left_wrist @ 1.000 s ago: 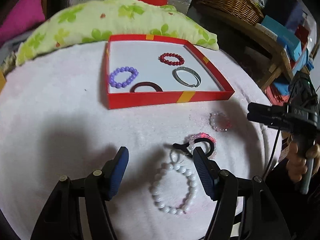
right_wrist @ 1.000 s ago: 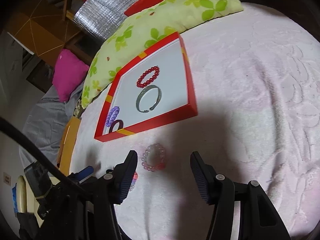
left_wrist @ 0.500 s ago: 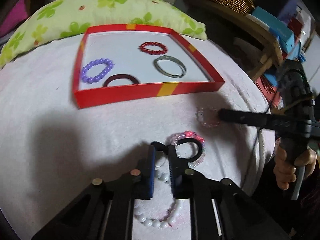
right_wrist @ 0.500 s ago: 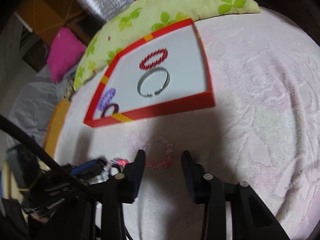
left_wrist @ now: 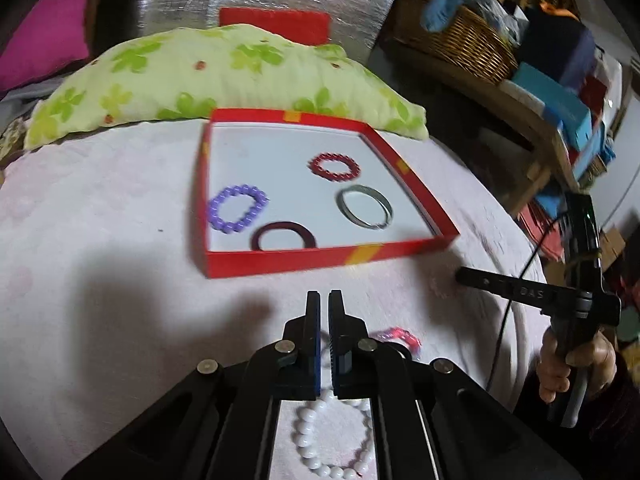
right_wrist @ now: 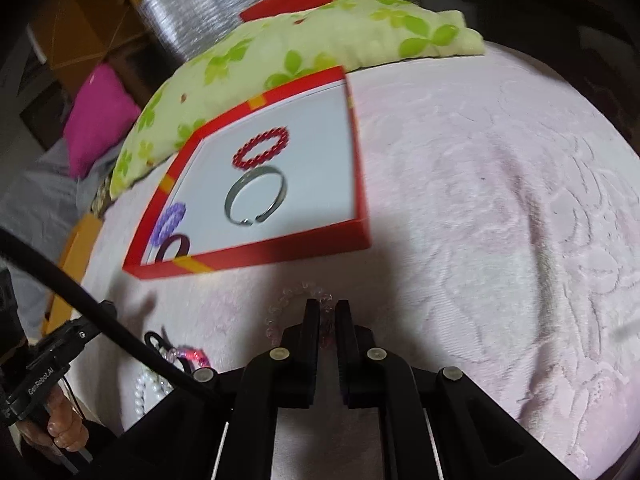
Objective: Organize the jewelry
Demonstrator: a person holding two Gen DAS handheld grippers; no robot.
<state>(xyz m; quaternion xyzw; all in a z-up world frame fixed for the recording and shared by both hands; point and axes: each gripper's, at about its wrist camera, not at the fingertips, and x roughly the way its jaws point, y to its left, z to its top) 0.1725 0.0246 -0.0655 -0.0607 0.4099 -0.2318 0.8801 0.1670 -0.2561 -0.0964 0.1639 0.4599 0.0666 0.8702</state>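
A red tray (left_wrist: 332, 260) (right_wrist: 256, 256) on the pink blanket holds a purple bead bracelet (left_wrist: 237, 208), a dark bangle (left_wrist: 283, 236), a red bead bracelet (left_wrist: 334, 166) and a silver bangle (left_wrist: 364, 207) (right_wrist: 256, 196). My left gripper (left_wrist: 324, 304) is shut; a white pearl bracelet (left_wrist: 332, 436) hangs below its fingers, the grip point hidden. A pink bracelet (left_wrist: 396, 336) lies beside it. My right gripper (right_wrist: 327, 312) is shut on a clear pink bead bracelet (right_wrist: 298, 310) on the blanket.
A green floral pillow (left_wrist: 224, 76) lies behind the tray. A wicker basket (left_wrist: 468, 44) and stacked boxes (left_wrist: 568, 104) stand on a wooden shelf at the right. A magenta cushion (right_wrist: 100, 116) is at the far left.
Both grippers went from open to shut. The left one closed over the white pearl bracelet and rose; the right one closed on the clear pink bracelet.
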